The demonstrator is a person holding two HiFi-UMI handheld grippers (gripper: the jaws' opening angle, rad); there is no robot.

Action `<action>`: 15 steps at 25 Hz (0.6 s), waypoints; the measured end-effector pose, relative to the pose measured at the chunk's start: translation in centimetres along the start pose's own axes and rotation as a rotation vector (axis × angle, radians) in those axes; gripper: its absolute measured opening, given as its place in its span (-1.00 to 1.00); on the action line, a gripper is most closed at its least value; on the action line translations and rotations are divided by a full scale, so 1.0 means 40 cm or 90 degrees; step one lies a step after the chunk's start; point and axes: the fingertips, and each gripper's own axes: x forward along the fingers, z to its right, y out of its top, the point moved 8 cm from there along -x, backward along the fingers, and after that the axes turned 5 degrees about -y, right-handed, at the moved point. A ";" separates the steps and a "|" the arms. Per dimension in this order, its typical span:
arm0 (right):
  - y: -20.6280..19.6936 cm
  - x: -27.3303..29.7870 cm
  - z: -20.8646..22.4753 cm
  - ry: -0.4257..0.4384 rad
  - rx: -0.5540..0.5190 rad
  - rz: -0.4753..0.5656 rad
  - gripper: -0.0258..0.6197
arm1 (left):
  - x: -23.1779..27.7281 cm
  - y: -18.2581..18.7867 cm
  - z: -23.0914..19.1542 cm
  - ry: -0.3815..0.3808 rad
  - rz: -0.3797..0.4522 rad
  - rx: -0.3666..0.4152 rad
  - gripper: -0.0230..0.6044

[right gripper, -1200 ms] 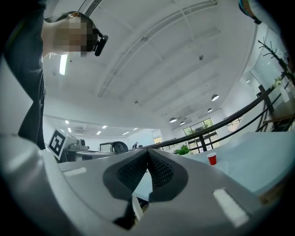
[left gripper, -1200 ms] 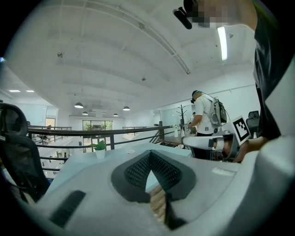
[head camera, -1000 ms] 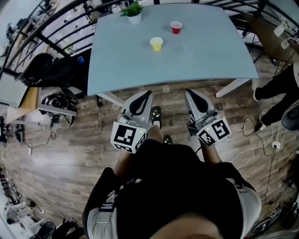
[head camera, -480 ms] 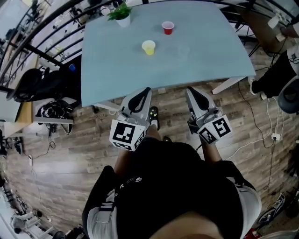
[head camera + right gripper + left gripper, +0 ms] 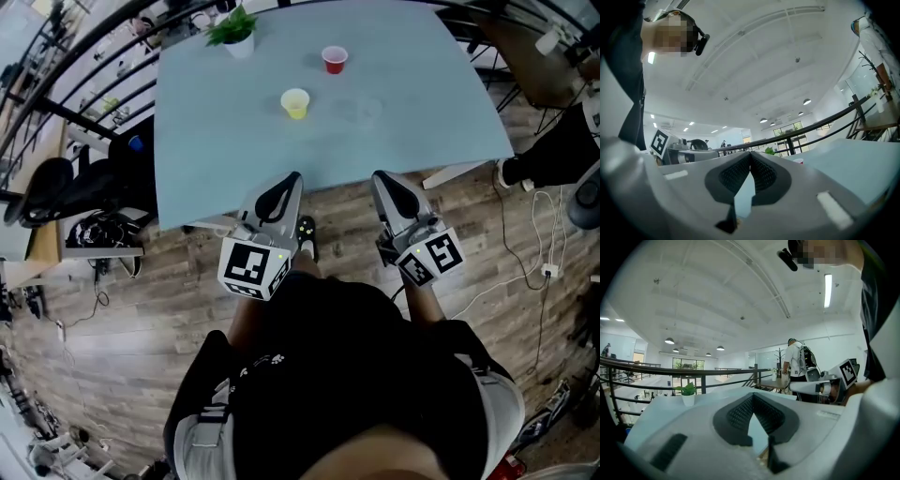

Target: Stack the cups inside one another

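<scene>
Hovering | left gripper (image 5: pixel 292 178), right gripper (image 5: pixel 379 177) closed (empty); yellow cup (image 5: pixel 295 103), red cup (image 5: pixel 334 59) far ahead

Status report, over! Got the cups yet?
Left gripper and right gripper shut, empty. Yellow cup and red cup apart on table, unstacked. Nothing seen in the way.

A potted plant (image 5: pixel 232 31) stands at the pale-blue table's (image 5: pixel 412 112) eleven o'clock corner; black bags (image 5: pixel 45 186) lie on the floor at nine o'clock.
</scene>
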 end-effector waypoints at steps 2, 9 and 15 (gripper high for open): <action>0.003 0.021 0.012 -0.004 0.000 -0.002 -0.93 | 0.017 0.004 -0.021 -0.004 -0.001 0.000 -0.97; 0.012 0.108 0.031 -0.007 -0.006 -0.002 -0.93 | 0.058 0.014 -0.104 -0.010 0.000 0.000 -0.97; 0.015 0.194 0.041 -0.013 -0.007 -0.012 -0.92 | 0.081 0.021 -0.190 -0.011 -0.002 -0.003 -0.97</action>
